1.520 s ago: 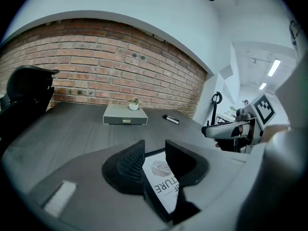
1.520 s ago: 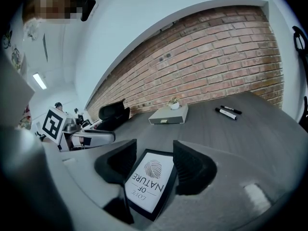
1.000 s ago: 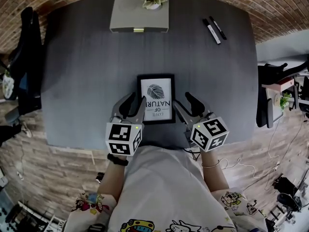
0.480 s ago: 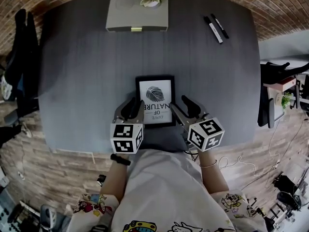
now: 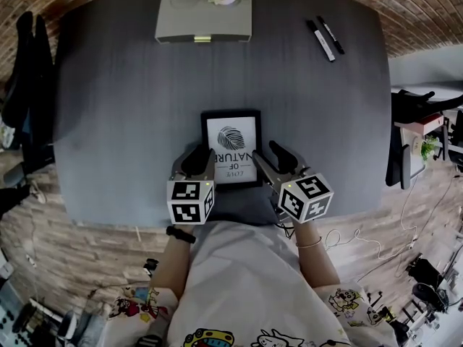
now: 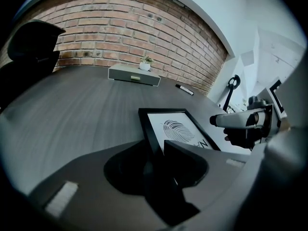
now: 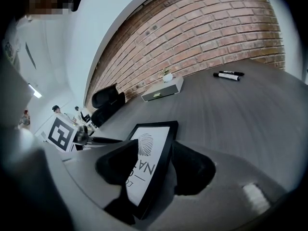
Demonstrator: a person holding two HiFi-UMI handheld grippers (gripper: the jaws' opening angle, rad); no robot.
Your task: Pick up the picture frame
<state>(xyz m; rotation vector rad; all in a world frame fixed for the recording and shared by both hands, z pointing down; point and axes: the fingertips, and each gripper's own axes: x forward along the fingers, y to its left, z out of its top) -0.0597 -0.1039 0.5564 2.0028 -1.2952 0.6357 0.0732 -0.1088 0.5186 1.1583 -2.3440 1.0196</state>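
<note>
1. Black picture frame (image 5: pixel 231 148) is lying flat on the grey table (image 5: pixel 123 121), print facing up, close to the person's side.
2. Left gripper (image 5: pixel 202 156) is straddling the frame's left rail. Its jaws are spread and have just been opening a little wider. The right gripper (image 5: pixel 266 154) is straddling the right rail, jaws also spread. Neither seems to be pinching yet.
3. Trouble is likely coming from the flat lie. The outer jaws are sitting against the tabletop, so closing may be shoving the frame sideways instead of catching its rim. The inner jaws are hovering over the smooth glass, where a pad could be slipping. An uneven squeeze could be tipping one side.
4. Table's near edge is running just behind both grippers, so pulling back is risky. Ahead, bare tabletop is giving lifting room. A grey box (image 5: pixel 204 20) and two pens (image 5: pixel 325 38) are sitting well apart at the far edge.
</note>
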